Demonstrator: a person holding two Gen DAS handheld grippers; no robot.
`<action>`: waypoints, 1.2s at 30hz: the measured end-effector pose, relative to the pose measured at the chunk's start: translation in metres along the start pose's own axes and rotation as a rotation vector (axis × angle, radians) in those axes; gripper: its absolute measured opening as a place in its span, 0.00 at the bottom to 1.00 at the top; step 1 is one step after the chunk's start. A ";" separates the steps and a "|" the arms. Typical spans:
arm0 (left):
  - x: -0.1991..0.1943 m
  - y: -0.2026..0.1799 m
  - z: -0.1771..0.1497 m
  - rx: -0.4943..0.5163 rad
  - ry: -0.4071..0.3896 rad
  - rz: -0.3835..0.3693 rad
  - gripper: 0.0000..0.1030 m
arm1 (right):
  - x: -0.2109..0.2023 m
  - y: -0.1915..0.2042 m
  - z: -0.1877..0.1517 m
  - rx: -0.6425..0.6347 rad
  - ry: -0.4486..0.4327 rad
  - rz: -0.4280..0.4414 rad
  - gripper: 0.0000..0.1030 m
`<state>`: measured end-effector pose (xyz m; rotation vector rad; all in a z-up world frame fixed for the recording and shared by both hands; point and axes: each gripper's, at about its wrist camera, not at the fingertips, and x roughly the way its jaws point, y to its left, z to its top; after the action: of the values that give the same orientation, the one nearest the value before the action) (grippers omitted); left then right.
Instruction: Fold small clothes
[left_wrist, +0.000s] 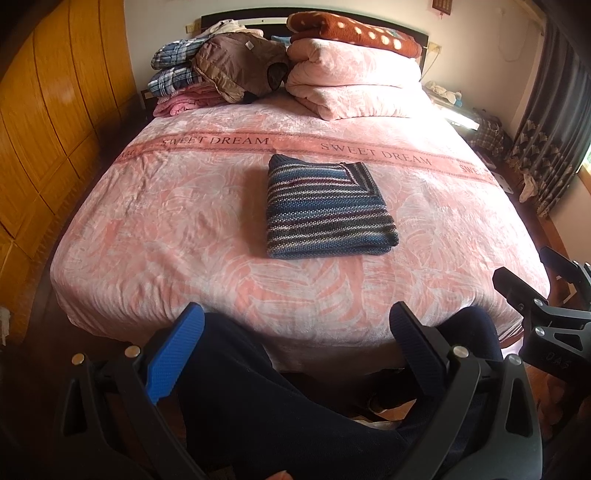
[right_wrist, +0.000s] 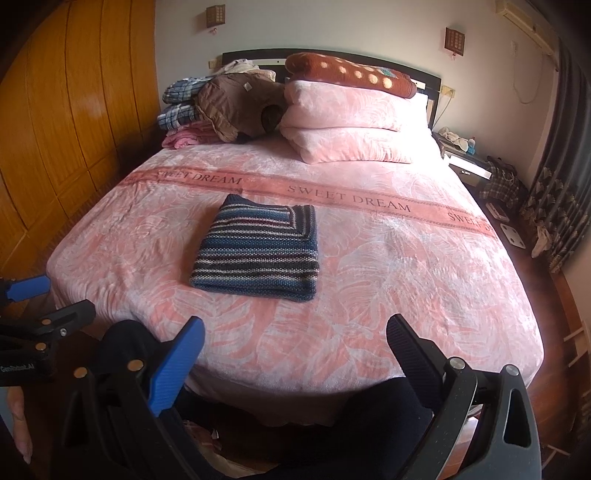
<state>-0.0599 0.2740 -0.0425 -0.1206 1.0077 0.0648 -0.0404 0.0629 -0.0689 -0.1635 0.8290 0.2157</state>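
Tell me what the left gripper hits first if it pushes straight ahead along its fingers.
Probably the pink bedspread near the foot of the bed: the open left gripper points just over that edge. The folded striped sweater lies farther along. Depth is unclear.

Each claw is a black plastic frame with triangular cut-outs and round silver and brass rivets. The left claw (left_wrist: 295, 343) and right claw (right_wrist: 295, 354) both carry one blue ribbed finger (left_wrist: 173, 358) and one black ribbed finger (right_wrist: 413, 354). The person wears dark navy trousers (left_wrist: 258, 406).
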 end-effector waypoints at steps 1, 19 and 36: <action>0.000 0.000 0.000 0.001 0.000 0.001 0.97 | 0.000 0.000 0.000 0.001 0.002 0.000 0.96; 0.004 0.001 0.006 0.007 0.003 0.004 0.97 | 0.004 -0.001 0.005 0.000 -0.001 0.005 0.96; 0.003 0.001 0.007 0.009 0.001 0.006 0.97 | 0.005 -0.001 0.007 -0.001 -0.003 0.008 0.96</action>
<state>-0.0528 0.2762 -0.0417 -0.1093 1.0092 0.0658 -0.0320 0.0640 -0.0676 -0.1604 0.8270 0.2238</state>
